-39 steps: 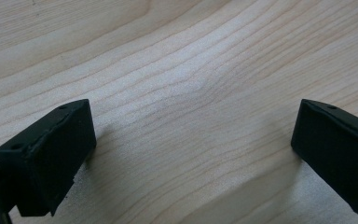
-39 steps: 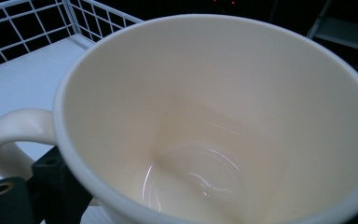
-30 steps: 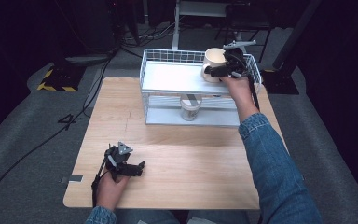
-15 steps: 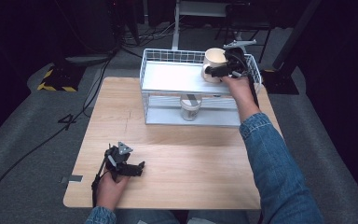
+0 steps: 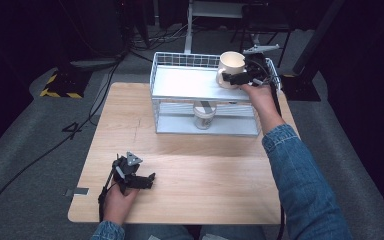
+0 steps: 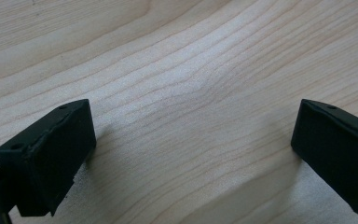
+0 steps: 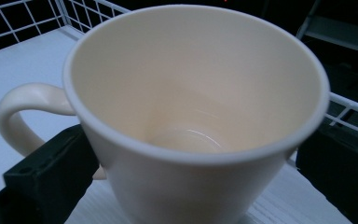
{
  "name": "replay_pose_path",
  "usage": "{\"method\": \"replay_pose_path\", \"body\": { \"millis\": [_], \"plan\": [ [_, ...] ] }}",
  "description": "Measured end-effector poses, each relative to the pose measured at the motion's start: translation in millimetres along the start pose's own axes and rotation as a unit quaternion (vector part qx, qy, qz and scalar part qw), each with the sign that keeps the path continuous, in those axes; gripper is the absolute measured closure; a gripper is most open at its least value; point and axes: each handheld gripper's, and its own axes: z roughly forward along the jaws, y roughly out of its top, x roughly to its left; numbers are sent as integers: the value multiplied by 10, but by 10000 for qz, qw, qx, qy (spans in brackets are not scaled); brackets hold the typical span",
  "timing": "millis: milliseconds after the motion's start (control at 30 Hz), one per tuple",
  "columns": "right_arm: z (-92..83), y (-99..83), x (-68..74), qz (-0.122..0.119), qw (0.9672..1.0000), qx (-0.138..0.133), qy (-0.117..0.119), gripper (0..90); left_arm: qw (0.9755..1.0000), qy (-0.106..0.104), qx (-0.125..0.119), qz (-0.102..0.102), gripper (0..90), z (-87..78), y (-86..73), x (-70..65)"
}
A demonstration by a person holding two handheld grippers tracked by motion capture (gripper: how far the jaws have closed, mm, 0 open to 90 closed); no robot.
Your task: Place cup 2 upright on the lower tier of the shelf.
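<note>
So the right gripper (image 5: 236, 78) has its jaws on either side of the cream mug (image 5: 228, 69), which sits on the top shelf of the white wire rack (image 5: 180, 82), up at the shelf's back right corner. In the right gripper view the jaws hug the body of the mug (image 7: 191, 126) low down, just under the handle on one side. They look pressed against it, so I'd call that clamped on the mug, and the base seems to be right at the shelf surface.

What I'd worry about:

- The mug flares out towards the rim, so a squeeze on a smooth tapered wall could let it slip down or twist out of the jaws if it gets lifted.
- It's really close to the wire rim at the back and right edge of the rack. Any swing that way and the mug or the gripper knocks the wire, maybe tipping it.
- The handle is right beside one jaw, so it could catch when letting go.
- There's a jar (image 5: 203, 116) on the lower shelf, roughly below. A dropped mug at the front edge could hit it.

The left gripper (image 5: 139, 180) rests near the front left corner of the table (image 5: 220, 165), jaws apart with nothing between them, just wood grain in the left gripper view.
</note>
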Motion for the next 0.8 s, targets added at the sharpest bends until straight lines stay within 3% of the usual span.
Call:
{"method": "replay_pose_path", "body": {
  "millis": [200,400,800],
  "plan": [
    [-143,-42,-4,27,9999,-69,86,0,10000,-1,-2,-5,2,0,0,-1],
    [-328,-66,22,-95,9995,-248,172,0,10000,3,-1,-5,3,-6,-8,-5],
    [-720,-219,185,-288,9975,-414,494,0,10000,29,-5,-6,3,-28,-32,-5]
  ]
}}
